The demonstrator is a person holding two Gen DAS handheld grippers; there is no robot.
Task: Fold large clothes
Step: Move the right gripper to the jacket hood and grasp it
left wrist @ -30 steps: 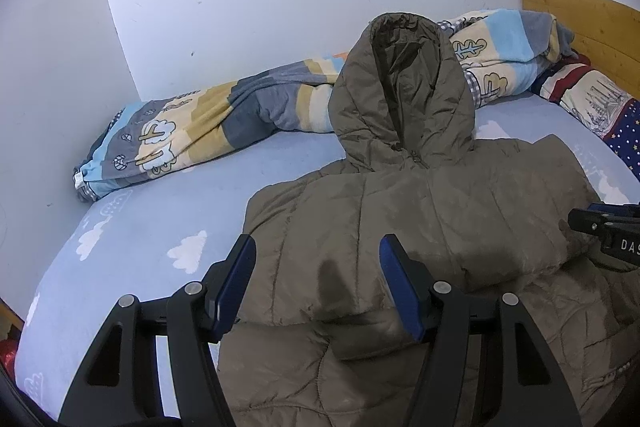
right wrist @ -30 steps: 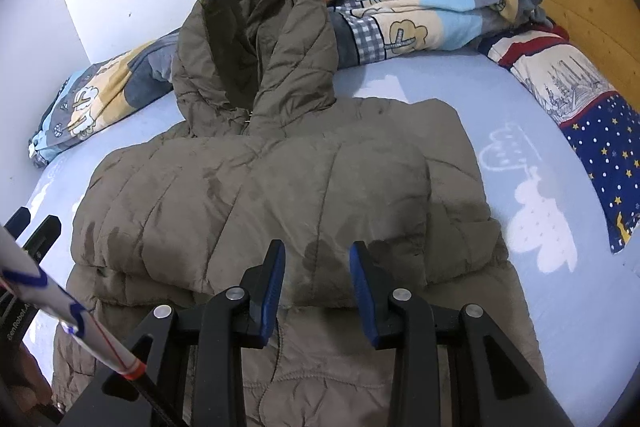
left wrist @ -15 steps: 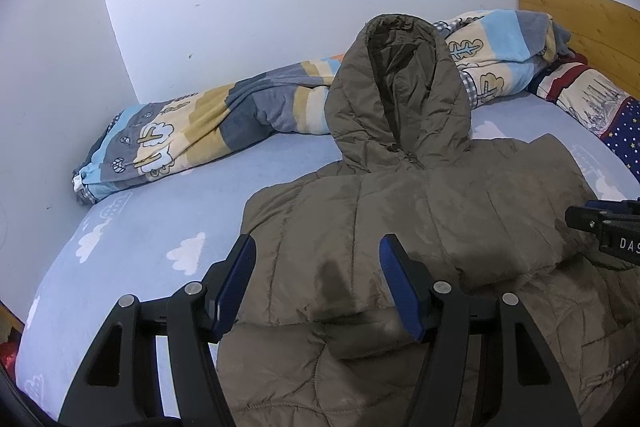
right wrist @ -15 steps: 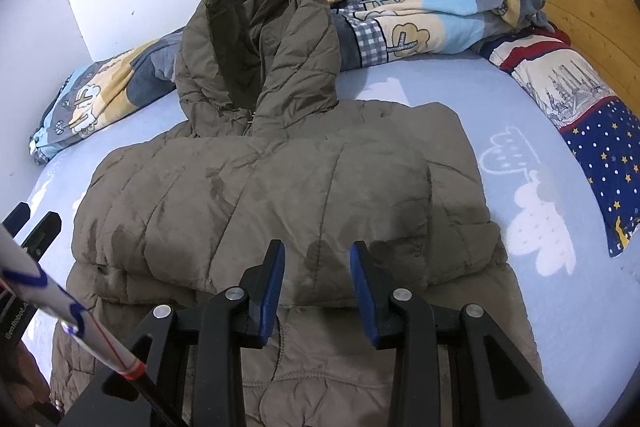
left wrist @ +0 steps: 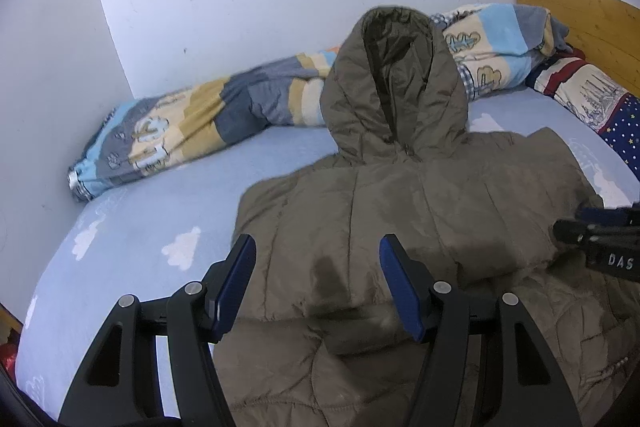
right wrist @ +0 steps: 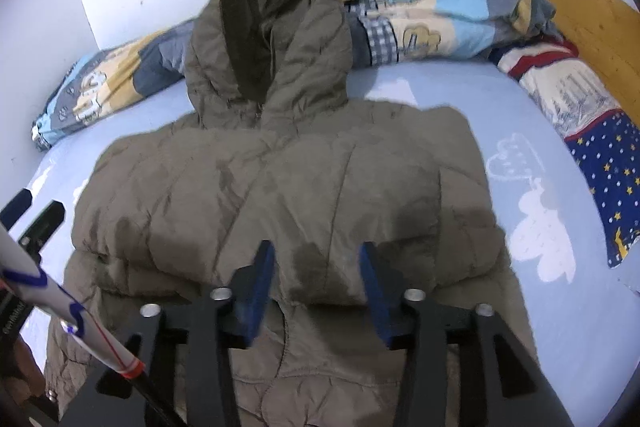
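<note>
An olive-brown hooded puffer jacket (left wrist: pixel 400 211) lies on the bed, hood (left wrist: pixel 400 83) toward the wall, sleeves folded in over the body. It fills the middle of the right wrist view (right wrist: pixel 288 195). My left gripper (left wrist: pixel 318 283) is open and empty, hovering over the jacket's lower left part. My right gripper (right wrist: pixel 318 279) is open and empty above the jacket's lower middle. The right gripper's tip shows at the right edge of the left wrist view (left wrist: pixel 592 235). The left gripper's tips show at the left edge of the right wrist view (right wrist: pixel 32 211).
The bed has a light blue sheet with white clouds (left wrist: pixel 160 227). A rolled patterned quilt (left wrist: pixel 192 131) lies along the white wall. A star-patterned pillow (right wrist: pixel 592 131) and a wooden headboard (right wrist: pixel 584 19) are at the right.
The right gripper's jaws have opened wider. Both grippers have shifted slightly over the jacket; the jacket itself has not moved.
</note>
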